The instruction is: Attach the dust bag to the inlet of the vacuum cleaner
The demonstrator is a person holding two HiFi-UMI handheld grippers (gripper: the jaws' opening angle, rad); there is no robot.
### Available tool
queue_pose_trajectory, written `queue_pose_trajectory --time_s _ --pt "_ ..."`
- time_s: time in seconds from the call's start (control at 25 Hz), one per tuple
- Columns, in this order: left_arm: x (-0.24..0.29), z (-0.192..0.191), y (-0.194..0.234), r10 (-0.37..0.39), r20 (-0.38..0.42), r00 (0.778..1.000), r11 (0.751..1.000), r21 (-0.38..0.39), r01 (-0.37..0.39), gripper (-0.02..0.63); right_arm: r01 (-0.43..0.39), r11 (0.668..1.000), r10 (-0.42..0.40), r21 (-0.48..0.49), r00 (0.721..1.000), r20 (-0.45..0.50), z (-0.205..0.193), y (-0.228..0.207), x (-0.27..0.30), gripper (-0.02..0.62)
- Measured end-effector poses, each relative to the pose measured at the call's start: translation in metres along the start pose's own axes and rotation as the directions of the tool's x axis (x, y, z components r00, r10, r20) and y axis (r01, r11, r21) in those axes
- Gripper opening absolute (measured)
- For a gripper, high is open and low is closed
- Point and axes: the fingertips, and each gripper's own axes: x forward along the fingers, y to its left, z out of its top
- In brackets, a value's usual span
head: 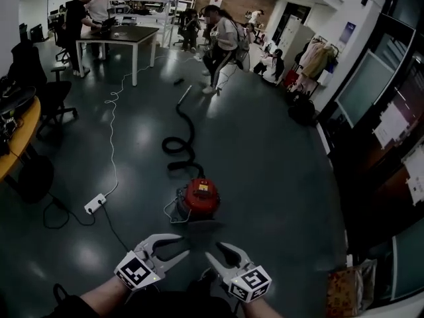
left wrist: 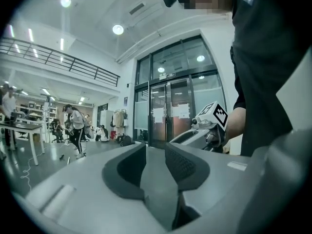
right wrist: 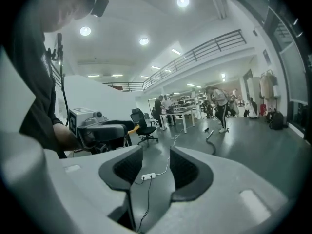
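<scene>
Trailing a snaking black hose point(head: 177, 144), the drum-shaped red vacuum cleaner point(head: 200, 197) sits on the glossy floor point(head: 278, 177), its details indistinct; left tongs point(head: 182, 245) and right tongs point(head: 213, 250) gape empty

Left gripper point(left wrist: 155, 152), fingers point(left wrist: 184, 167) apart and empty, before glass doors point(left wrist: 168, 113)

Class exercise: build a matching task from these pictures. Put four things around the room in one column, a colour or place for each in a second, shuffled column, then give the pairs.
1 vacuum cleaner
2 hose
3 power strip
4 table

A white, just left of the vacuum cleaner
B red
C far back in the room
D black, snaking away from the vacuum cleaner

Pairs: 1-B, 2-D, 3-A, 4-C
</scene>
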Motion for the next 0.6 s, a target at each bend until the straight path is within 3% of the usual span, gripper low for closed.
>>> queue_pose_trajectory --time_s 0.28,0.44,0.6 --pt "-0.041 0.038 -0.027 0.046 0.077 0.996 0.999 0.0 -0.046 0.115 -0.054 0.997 0.059 -0.047 0.993 0.101 0.041 0.052 -0.019 0.169" --pt "-0.037 0.048 -0.055 0.088 0.117 0.989 0.995 -0.046 -0.083 0.1 -0.099 0.994 0.105 -0.046 0.984 0.141 0.046 0.057 -0.046 0.158" --pt "-0.009 0.059 -0.092 0.055 0.091 0.994 0.997 -0.063 -0.049 0.098 -0.113 0.992 0.121 -0.053 0.976 0.181 0.058 0.049 -0.083 0.153"
